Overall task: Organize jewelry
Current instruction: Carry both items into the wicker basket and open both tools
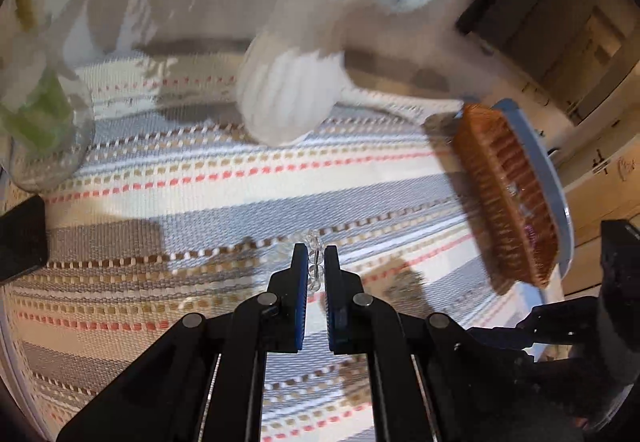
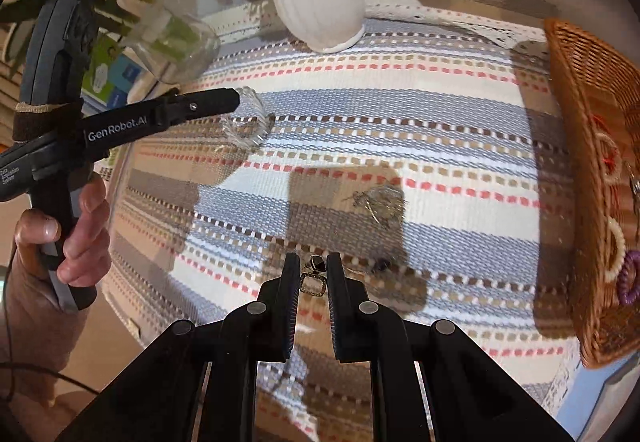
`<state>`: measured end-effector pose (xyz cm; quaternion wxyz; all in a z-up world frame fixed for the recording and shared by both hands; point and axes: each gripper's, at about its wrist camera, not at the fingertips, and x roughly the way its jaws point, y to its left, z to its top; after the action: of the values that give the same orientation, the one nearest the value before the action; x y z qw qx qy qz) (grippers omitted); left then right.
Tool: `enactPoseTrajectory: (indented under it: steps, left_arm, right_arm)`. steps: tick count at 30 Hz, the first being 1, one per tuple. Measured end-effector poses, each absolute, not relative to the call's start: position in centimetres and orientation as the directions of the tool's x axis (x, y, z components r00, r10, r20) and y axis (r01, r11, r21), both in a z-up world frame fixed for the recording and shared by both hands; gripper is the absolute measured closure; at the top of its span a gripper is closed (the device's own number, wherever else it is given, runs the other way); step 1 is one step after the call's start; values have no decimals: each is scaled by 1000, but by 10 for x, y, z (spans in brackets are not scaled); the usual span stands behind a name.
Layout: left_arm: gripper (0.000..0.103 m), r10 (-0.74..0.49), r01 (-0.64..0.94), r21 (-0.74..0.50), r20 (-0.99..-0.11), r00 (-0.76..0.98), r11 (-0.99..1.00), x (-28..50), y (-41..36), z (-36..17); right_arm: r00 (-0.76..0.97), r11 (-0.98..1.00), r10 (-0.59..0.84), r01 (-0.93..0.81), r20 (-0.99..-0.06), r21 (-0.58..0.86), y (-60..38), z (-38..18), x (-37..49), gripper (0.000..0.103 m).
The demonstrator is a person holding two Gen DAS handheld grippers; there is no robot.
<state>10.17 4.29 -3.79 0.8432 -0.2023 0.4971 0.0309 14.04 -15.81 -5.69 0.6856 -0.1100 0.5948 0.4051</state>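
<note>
Step in hand: pickup. Left hand-held gripper [image 1: 316,262] grips the bead bracelet [image 1: 315,258]; right hand-held gripper [image 2: 313,274] grips a pendant [image 2: 313,284]. Next: carry both rightward to the basket [image 2: 592,170].

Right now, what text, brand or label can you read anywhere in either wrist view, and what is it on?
"GenRobot.AI": white lettering on the arm of the left gripper.
"Data Acquisition System": small white print on the same gripper's body, partly cut off and hard to make out.
Blue-green packaging behind the glass vase: print too blurred to read.
Left wrist view: no legible text.
</note>
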Motion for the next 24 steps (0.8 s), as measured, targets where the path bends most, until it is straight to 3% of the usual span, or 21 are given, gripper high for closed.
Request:
enactPoseTrajectory:
  steps: [14, 24]
  left_arm:
    - [98, -242, -27, -324, -756, 608, 946, 177, -78, 44]
    - [98, -364, 111, -367, -750, 552, 924, 257, -177, 34]
  right_arm:
    - [131, 743, 452, -603, -882, 291, -277, 0, 195, 90]
    - [210, 858, 352, -463, -912, 224, -368, -9, 261, 90]
